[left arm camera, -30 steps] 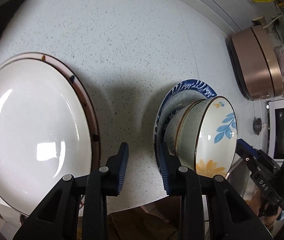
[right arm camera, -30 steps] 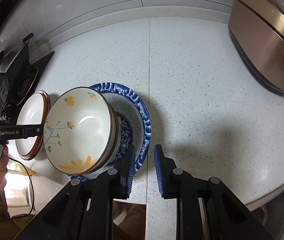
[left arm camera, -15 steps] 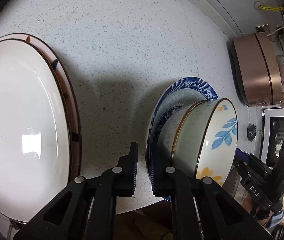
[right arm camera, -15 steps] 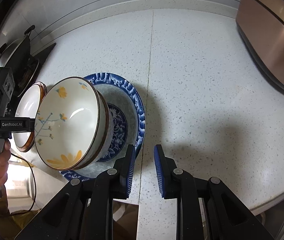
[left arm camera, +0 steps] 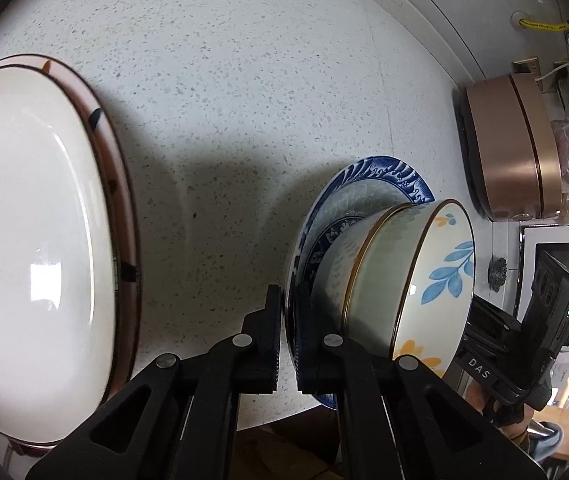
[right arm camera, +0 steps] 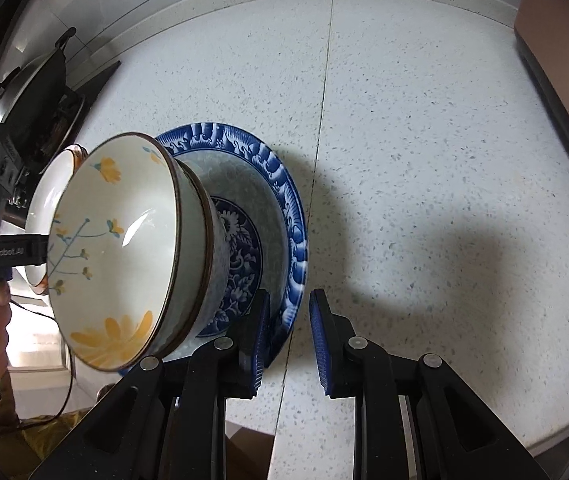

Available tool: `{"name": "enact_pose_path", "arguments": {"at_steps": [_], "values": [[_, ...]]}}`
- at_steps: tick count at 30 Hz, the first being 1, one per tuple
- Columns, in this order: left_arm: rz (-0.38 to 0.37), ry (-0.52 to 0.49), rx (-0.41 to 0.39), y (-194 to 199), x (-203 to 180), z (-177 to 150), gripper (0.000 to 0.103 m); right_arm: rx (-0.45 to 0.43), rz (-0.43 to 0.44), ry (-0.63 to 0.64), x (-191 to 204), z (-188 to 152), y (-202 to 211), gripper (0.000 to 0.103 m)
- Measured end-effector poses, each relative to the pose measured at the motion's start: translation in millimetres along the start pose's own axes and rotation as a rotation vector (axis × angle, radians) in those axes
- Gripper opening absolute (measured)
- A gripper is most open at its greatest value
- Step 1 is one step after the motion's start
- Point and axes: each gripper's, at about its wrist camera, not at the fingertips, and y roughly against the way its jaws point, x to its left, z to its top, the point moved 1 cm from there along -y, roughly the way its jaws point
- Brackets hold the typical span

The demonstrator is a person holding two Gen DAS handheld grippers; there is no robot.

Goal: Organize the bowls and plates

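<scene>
- Your left gripper (left arm camera: 287,336) has its 2 black fingers closed down on the near rim of the round blue-and-white patterned ceramic plate (left arm camera: 380,184), 1 finger on each face of the rim, with only a thin gap left between them. Judge this as the grasp step, so confirm the bite before you lift.
- That plate sits on the white speckled stone countertop (left arm camera: 244,100) near its front edge and carries 2 nested ceramic bowls, with the cream floral bowl (right arm camera: 120,248) on top. The load looks top-heavy, so lift slowly and keep the plate level.
- Your right gripper (right arm camera: 288,340) stands open. Its left finger overlaps the plate's near rim and its right finger is over bare countertop just beside it. It holds nothing.
- Consider closing the right gripper on the rim too. 2 holds on a glazed plate probably resist tipping better than 1.
- Glazed ceramic is likely slippery under narrow pads, so seat the fingers deep over the rim, not on its very lip.
- The large white oval plate with a brown rim (left arm camera: 36,240) lies to the left, apart from the blue plate. Keep clear of it as you move.
- The bronze-coloured appliance (left arm camera: 512,148) stands well away at the back right.
</scene>
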Motion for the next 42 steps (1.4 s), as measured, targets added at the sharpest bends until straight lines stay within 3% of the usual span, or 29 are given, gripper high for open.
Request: {"name": "enact_pose_path", "arguments": {"at_steps": [7,25,32,42], "values": [[-0.009,-0.01,0.005,-13.7,-16.2,6.5,0.002,-0.007,-0.001,-0.01,-10.4,1.3,-3.8,0.021],[-0.033,0.016,0.032,-31.9,-6.5,15.7,0.003,-0.011,0.028,0.045,-8.8,10.9,-18.7,0.023],[-0.018,0.01,0.006,-29.3,-6.8,12.1,0.003,-0.03,0.055,-0.02,-16.7,7.4,-15.6,0.015],[-0.012,0.004,-0.007,-22.4,-8.5,12.2,0.003,-0.066,0.013,-0.031,-10.7,4.7,-0.6,0.013]]}}
